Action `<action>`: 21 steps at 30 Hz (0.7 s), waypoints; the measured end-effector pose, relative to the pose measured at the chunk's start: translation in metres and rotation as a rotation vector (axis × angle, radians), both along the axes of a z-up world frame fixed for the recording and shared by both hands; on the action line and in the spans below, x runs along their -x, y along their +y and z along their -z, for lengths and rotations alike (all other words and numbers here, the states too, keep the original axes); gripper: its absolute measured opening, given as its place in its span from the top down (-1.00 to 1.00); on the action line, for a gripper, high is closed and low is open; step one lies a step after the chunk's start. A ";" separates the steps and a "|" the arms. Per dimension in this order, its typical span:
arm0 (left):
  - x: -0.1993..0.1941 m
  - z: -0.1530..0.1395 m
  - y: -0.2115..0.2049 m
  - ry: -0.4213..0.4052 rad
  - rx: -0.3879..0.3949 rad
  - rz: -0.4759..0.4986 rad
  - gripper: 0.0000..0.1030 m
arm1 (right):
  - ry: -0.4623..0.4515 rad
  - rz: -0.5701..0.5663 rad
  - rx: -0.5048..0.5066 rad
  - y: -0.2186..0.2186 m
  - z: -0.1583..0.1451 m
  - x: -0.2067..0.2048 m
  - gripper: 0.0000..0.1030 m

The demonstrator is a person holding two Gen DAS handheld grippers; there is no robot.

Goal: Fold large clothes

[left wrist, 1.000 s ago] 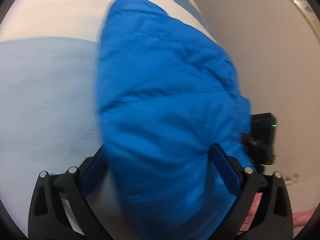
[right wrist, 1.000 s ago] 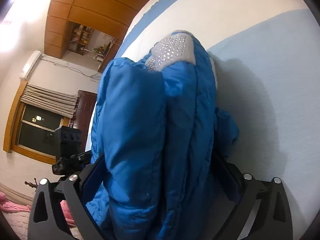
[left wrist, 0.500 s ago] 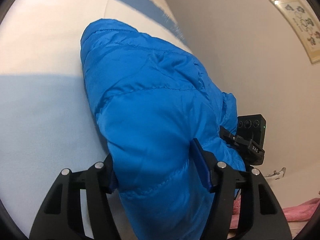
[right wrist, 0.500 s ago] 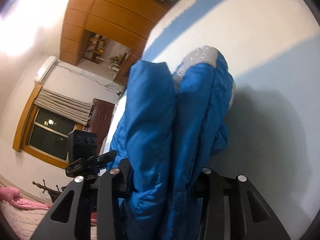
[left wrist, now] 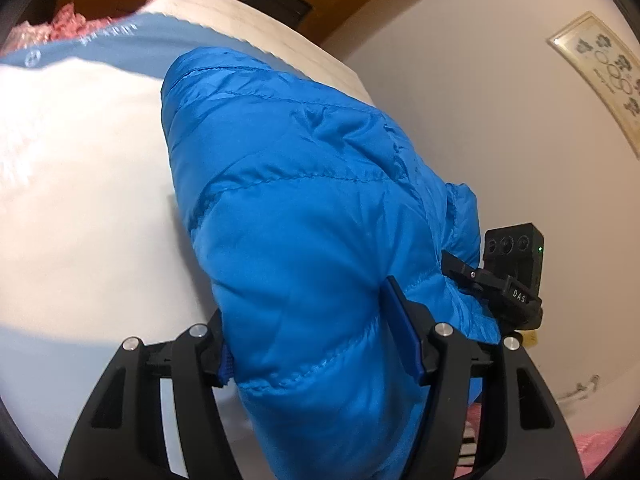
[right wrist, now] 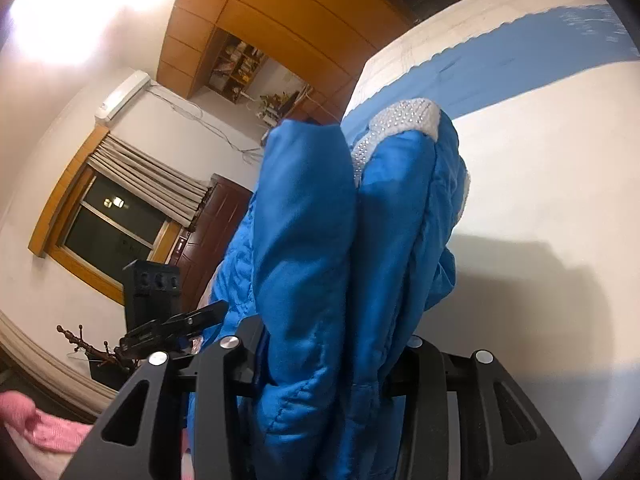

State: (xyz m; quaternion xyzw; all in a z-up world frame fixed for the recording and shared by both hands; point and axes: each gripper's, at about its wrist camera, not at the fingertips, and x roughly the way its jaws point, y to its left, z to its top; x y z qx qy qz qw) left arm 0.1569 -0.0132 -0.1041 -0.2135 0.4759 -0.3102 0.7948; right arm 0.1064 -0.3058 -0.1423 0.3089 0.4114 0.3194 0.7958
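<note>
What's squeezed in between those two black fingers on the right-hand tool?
Bunched folds of the blue puffy jacket fill the gap between the right gripper fingers, seen in the right wrist view.

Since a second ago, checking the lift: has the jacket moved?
Yes. The jacket, held by both tongs, has swung up: the window and wardrobe fill more of the right view.

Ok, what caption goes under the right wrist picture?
Right gripper clamps a folded, puffy blue quilted jacket above the white-and-blue bed sheet.

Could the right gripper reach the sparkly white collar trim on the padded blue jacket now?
Probably not: the right gripper is shut on the padded blue jacket, with the sparkly white collar trim at the bundle's far end.
</note>
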 end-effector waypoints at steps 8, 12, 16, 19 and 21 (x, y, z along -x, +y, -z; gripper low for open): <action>-0.049 0.050 0.030 0.074 -0.058 -0.060 -0.20 | 0.093 -0.028 0.022 0.037 0.044 -0.081 0.22; -0.049 0.080 0.035 0.117 -0.043 -0.069 -0.34 | 0.161 -0.010 -0.011 0.043 0.073 -0.097 0.11; -0.066 0.084 0.032 0.111 -0.049 -0.078 -0.39 | 0.172 0.000 -0.021 0.038 0.080 -0.092 0.02; -0.081 0.077 0.033 0.131 -0.067 -0.092 -0.42 | 0.190 0.007 0.030 0.041 0.068 -0.095 -0.19; -0.093 0.066 0.039 0.139 -0.098 -0.109 -0.42 | 0.184 0.016 0.081 0.042 0.057 -0.096 -0.27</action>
